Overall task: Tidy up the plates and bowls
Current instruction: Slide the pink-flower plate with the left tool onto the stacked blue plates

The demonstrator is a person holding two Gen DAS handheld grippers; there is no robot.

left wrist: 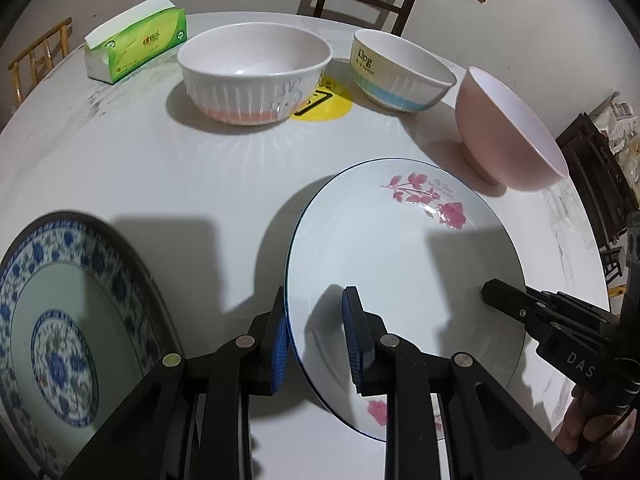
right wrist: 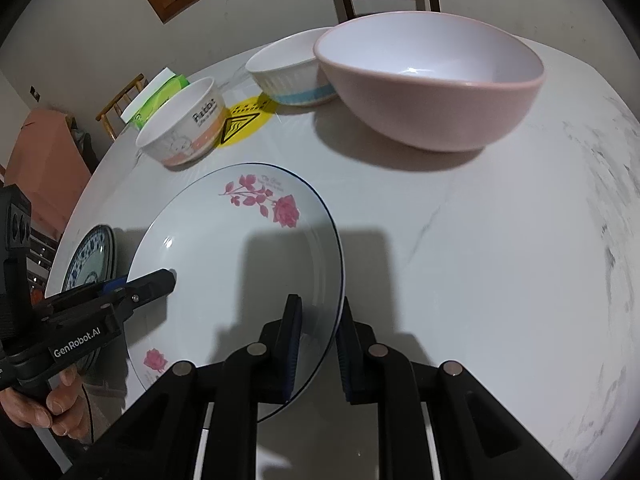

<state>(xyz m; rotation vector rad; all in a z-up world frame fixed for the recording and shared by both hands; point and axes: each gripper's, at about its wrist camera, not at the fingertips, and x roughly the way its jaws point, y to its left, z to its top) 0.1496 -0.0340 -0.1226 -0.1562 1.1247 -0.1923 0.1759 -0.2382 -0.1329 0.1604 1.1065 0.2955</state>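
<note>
We hold the rose plate [left wrist: 404, 264] between us, lifted off the worktop [left wrist: 180, 172]. Our left gripper [left wrist: 316, 332] has its jaws clamped on the rim at 9 o'clock, our right gripper [right wrist: 318, 344] on the rim at 3 o'clock. The blue-patterned plate [left wrist: 60, 320] lies at 9 o'clock, nearest our left hand. The rose plate is white, dark-rimmed, glossy.

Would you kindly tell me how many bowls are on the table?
3: the rabbit bowl beside the tissue pack, the blue-banded bowl past the yellow sticker, and the pink bowl beyond the rose plate.
</note>
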